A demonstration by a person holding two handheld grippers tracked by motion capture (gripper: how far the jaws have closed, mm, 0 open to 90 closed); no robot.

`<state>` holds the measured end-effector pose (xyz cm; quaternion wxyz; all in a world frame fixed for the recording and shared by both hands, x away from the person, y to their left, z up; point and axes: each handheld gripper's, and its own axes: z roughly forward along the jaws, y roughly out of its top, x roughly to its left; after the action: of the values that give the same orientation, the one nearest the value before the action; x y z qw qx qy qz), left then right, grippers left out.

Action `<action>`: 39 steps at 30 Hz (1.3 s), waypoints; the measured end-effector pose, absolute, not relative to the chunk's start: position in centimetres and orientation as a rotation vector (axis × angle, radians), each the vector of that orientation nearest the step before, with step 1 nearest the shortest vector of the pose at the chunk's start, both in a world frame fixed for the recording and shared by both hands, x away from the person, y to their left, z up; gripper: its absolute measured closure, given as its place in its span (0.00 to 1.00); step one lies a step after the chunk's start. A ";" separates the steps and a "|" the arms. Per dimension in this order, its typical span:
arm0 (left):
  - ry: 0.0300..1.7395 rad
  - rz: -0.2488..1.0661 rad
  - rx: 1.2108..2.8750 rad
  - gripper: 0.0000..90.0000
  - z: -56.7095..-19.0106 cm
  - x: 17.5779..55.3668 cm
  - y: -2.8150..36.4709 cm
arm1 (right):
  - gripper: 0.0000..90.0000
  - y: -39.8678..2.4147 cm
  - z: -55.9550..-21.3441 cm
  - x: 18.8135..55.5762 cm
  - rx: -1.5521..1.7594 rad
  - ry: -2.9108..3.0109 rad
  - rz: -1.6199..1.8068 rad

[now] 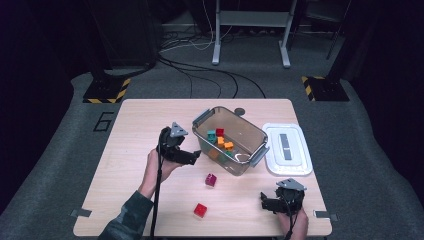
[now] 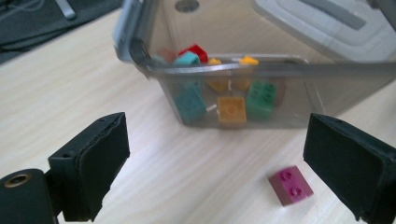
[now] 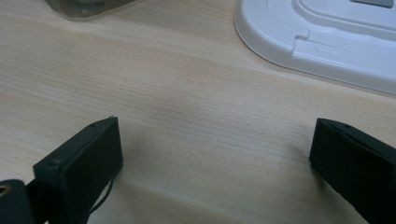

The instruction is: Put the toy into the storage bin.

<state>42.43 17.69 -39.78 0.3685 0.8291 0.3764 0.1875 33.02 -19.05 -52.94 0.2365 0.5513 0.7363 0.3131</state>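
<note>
The right gripper [image 3: 212, 163] has its two black fingers [image 3: 81, 172] rising from the bottom edge, one at the lower left and one at the lower right, set wide apart with nothing between them but bare pale wood-grain worktop [image 3: 187, 93]. A white plastic lid [image 3: 322, 42] lies flat on the worktop at the upper right, its rounded corner and raised inner rim facing the fingers, well clear of both. At the top left edge sits the blurred bottom corner of a clear grey container [image 3: 86, 7], also apart from the fingers.
</note>
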 end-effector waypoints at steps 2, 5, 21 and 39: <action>0.973 0.463 2.137 0.07 -40.5 42.0 17.5 | 0.02 -19.1 -52.9 33.0 1.512 2.019 0.858; 0.978 0.435 2.149 0.06 -41.7 41.6 17.1 | 0.02 -19.0 -52.9 33.0 1.512 2.019 0.858; 0.987 0.312 2.210 0.07 -46.6 40.2 14.9 | 0.02 -19.0 -52.9 33.0 1.513 2.018 0.859; 0.976 0.247 2.302 0.16 -49.7 40.5 12.0 | 0.02 -19.0 -52.9 33.0 1.513 2.018 0.859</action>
<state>40.53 11.97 -49.68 0.3092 0.8713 0.3693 0.0936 33.02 -19.04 -52.94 0.2363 0.5517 0.7360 0.3132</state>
